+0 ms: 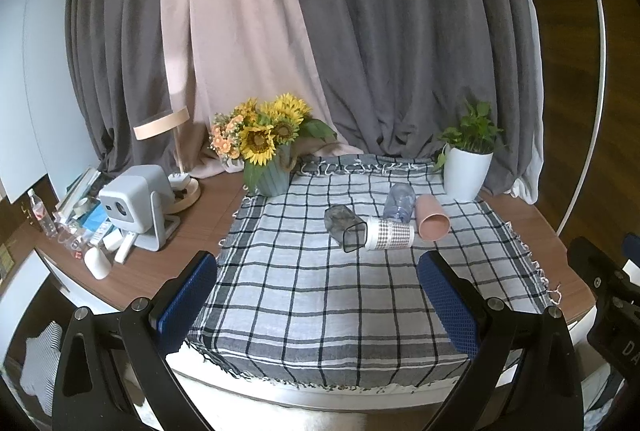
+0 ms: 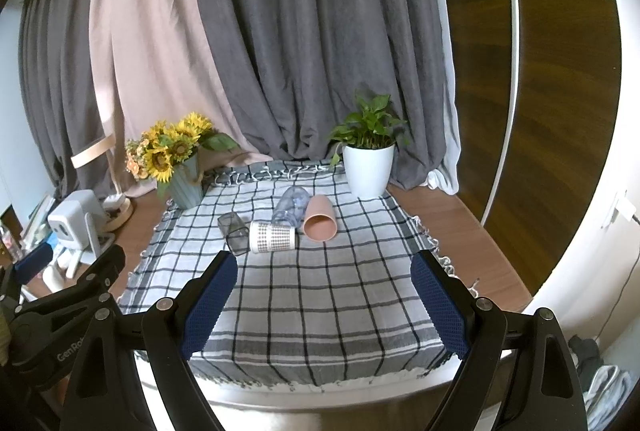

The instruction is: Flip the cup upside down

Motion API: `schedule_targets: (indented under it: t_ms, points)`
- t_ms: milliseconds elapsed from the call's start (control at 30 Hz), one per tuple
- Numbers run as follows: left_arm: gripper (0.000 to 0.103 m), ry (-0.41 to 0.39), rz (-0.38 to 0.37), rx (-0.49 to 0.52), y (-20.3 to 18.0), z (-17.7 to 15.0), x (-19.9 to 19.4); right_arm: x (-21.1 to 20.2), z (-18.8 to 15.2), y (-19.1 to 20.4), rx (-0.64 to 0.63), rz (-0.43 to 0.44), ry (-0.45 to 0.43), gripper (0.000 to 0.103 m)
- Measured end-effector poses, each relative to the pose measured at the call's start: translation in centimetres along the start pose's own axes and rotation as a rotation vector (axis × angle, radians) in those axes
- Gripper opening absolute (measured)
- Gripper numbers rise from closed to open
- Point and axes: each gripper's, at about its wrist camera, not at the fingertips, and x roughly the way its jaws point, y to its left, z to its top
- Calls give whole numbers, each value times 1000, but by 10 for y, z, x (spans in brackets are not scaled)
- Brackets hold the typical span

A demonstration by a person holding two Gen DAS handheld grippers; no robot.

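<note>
lying cups [image 2: 276,227] beyond hand-held gripper [image 2: 324,271]

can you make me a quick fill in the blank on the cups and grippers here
1. The number of cups lying on their sides on the checked cloth is ____.
2. The pink cup lies nearest the white pot holding the green ____.
3. The patterned white cup lies between the dark square cup and the ____ cup.
4. The left gripper and right gripper both have jaws that are ____.

Missing words: four; plant; pink; open
</note>
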Motion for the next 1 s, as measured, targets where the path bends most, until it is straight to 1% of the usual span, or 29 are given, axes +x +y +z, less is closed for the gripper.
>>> schedule_targets:
  t_ms: [200,433,533,633,733,833,1000]
  points:
    - [103,39,16,-6,8,1,25,22,3,10,2,9,36,89]
    - [103,83,8,-9,17,13,76,65,13,28,-6,17,79,89]
    - [103,103,-12,-18,22,25,107,90,23,38,0,9,92,89]
    - [103,140,-42,-16,26,42,144,122,36,49,7,0,123,89]
    - [103,161,-36,2,29,58,179,154,52,58,20,-13,160,88]
    - [103,192,-49,12,33,73,216,188,68,68,39,-29,181,88]
    - [103,234,-69,26,36,93,273,243,86,80,63,-17,244,88]
